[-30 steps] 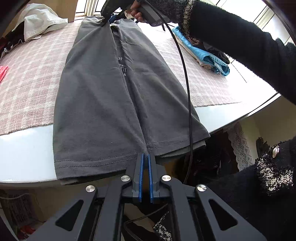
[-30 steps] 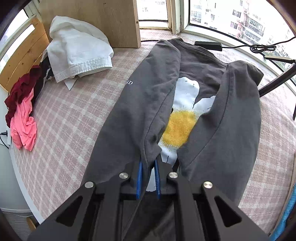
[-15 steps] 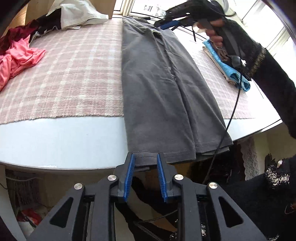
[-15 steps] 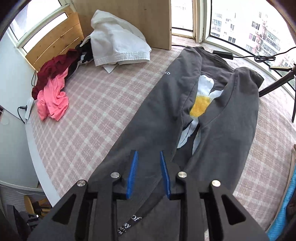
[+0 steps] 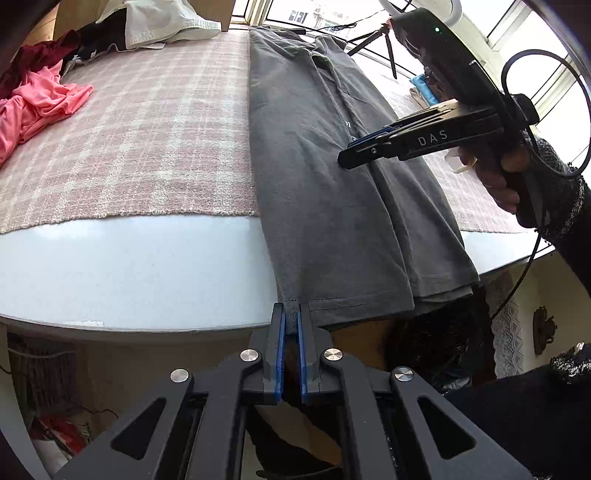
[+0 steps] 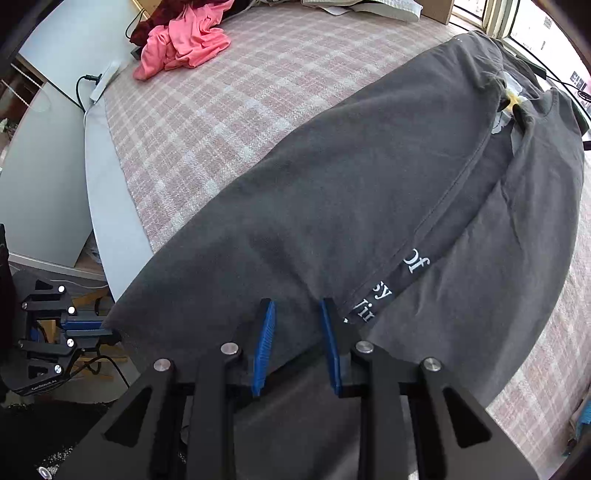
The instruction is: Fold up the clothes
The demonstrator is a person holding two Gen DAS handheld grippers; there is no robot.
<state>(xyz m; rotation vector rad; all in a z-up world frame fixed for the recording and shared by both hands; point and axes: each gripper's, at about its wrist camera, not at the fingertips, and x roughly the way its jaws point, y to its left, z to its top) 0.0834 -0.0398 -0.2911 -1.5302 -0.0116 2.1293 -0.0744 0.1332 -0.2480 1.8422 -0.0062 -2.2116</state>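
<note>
A dark grey T-shirt (image 5: 332,192) lies lengthwise on the table with both sides folded in to the middle. White lettering (image 6: 384,291) shows along the inner fold. Its hem hangs at the near table edge. My left gripper (image 5: 290,321) is shut on the hem's left corner, and the right wrist view also shows this gripper (image 6: 105,330) at the cloth's edge. My right gripper (image 6: 295,317) hovers open over the middle of the shirt beside the lettering, its pads pressing nothing. A hand holds that right gripper (image 5: 347,157) above the shirt.
A pink plaid cloth (image 5: 147,129) covers the white table (image 5: 129,266). A pink garment (image 5: 33,107) and dark red clothes (image 5: 40,55) lie far left, a white garment (image 5: 166,22) at the back. Folded blue clothes (image 5: 424,88) and a tripod (image 5: 384,40) stand right. A cable (image 5: 528,266) hangs from the right gripper.
My left gripper opened, slid left along the hem and shut on its left corner. My right gripper let go of the fold near the print, opened and came down to the shirt's middle.
</note>
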